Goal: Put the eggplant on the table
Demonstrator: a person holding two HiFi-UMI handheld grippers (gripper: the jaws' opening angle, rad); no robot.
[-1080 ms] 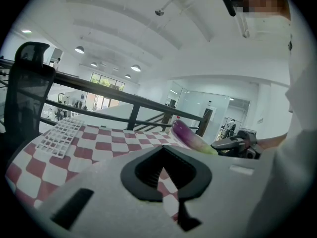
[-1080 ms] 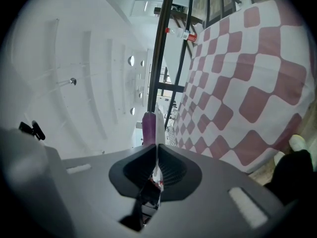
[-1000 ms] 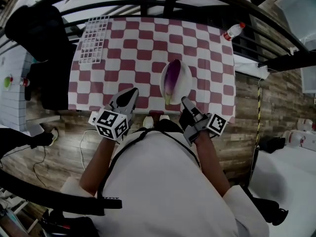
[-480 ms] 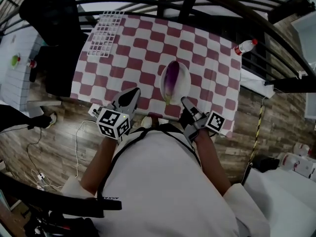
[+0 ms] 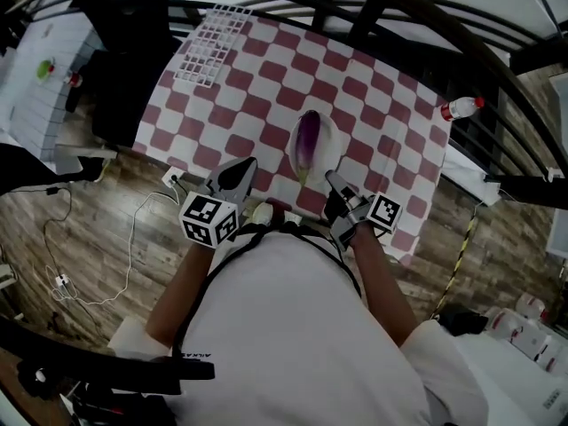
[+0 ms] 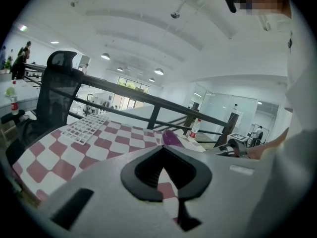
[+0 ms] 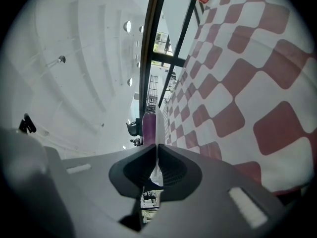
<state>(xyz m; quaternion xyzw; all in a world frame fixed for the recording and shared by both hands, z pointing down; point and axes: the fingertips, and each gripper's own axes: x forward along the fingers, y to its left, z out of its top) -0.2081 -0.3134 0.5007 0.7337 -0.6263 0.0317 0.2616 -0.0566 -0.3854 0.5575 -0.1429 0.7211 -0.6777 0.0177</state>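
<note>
A purple eggplant (image 5: 307,137) lies on a white plate (image 5: 327,145) near the front edge of the table, which is covered with a red-and-white checked cloth (image 5: 266,87). My left gripper (image 5: 234,177) hovers at the table's near edge, left of the plate, shut with nothing in it. My right gripper (image 5: 335,183) sits just in front of the plate, also shut and empty. In the left gripper view the eggplant (image 6: 171,137) shows beyond the closed jaw tips (image 6: 162,147). The right gripper view looks along the cloth at the eggplant (image 7: 148,127) past its closed tips (image 7: 156,146).
A white wire rack (image 5: 211,44) lies at the table's far left corner. A plastic bottle with a red cap (image 5: 461,107) stands off the far right corner. A black office chair (image 5: 124,51) is left of the table. Dark railing bars cross behind it.
The head view has swung, so the table now appears tilted. Both grippers stay shut at the table's near edge. The eggplant lies unmoved on the plate.
</note>
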